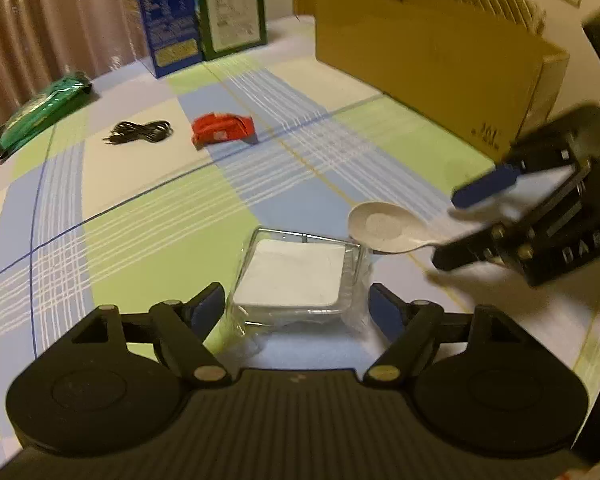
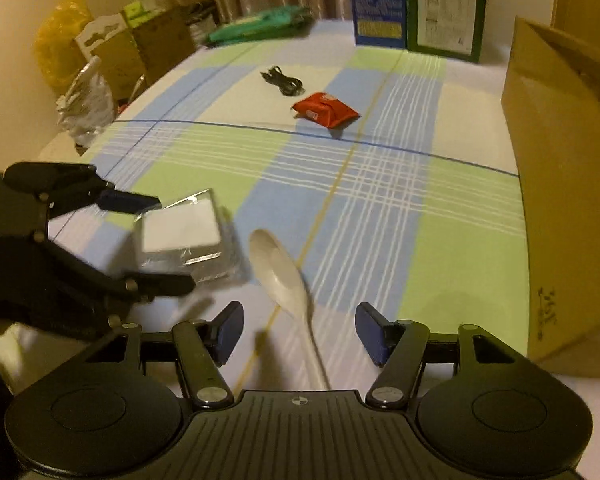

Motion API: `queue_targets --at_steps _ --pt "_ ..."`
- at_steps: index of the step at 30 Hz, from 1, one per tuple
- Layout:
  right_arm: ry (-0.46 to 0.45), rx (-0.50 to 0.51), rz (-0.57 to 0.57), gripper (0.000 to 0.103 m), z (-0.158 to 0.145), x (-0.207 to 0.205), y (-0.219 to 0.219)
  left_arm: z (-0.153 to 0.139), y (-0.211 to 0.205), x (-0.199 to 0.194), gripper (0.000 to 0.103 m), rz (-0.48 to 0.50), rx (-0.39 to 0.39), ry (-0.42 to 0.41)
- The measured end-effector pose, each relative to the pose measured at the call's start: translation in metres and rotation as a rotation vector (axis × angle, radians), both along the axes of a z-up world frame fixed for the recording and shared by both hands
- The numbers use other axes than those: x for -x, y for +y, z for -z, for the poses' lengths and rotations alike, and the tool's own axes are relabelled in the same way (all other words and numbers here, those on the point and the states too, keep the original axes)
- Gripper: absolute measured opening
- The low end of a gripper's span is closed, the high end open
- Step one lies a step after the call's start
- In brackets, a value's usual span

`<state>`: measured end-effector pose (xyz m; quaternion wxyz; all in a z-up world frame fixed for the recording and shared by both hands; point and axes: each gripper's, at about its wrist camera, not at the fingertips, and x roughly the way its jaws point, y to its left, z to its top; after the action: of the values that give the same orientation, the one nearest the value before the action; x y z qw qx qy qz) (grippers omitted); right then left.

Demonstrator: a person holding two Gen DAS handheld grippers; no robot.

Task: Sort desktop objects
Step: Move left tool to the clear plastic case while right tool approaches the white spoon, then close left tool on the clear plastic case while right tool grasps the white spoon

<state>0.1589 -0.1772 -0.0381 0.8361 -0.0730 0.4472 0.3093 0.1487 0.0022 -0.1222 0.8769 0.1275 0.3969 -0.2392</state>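
Observation:
A clear plastic box with a white insert (image 1: 296,280) lies on the checked tablecloth between the open fingers of my left gripper (image 1: 298,308); the pads do not visibly press it. It also shows in the right wrist view (image 2: 184,240). A white plastic spoon (image 2: 284,276) lies lengthwise between the open fingers of my right gripper (image 2: 300,332), bowl pointing away. In the left wrist view the spoon (image 1: 384,228) sits just right of the box, with the right gripper (image 1: 460,228) over its handle.
A red packet (image 1: 222,130), a coiled black cable (image 1: 140,132), a green bag (image 1: 44,112) and two upright cartons (image 1: 202,8) lie farther back. A large cardboard box (image 2: 568,184) stands along the right side. Bags and boxes (image 2: 100,60) sit beyond the table's left edge.

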Motion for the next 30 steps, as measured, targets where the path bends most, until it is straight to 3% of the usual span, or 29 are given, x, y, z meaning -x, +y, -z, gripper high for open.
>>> queue_targets --at_steps 7,19,21,24,30 --pt "-0.092 -0.017 -0.039 0.059 0.014 0.019 -0.004 -0.008 0.004 -0.002 0.082 -0.042 0.041 -0.075" --pt "-0.114 -0.064 -0.064 0.059 0.027 0.008 -0.001 0.011 -0.002 -0.023 0.082 -0.023 0.059 -0.029" --pt "-0.124 -0.063 -0.072 0.06 0.027 0.006 0.001 0.011 -0.003 -0.025 0.073 -0.021 0.068 -0.021" --pt "-0.137 -0.065 -0.081 0.059 0.029 0.002 0.004 0.011 -0.003 -0.025 0.067 -0.021 0.071 -0.019" --pt "-0.174 -0.056 -0.113 0.059 0.032 -0.003 0.015 0.008 -0.001 -0.023 0.065 -0.046 0.077 -0.021"
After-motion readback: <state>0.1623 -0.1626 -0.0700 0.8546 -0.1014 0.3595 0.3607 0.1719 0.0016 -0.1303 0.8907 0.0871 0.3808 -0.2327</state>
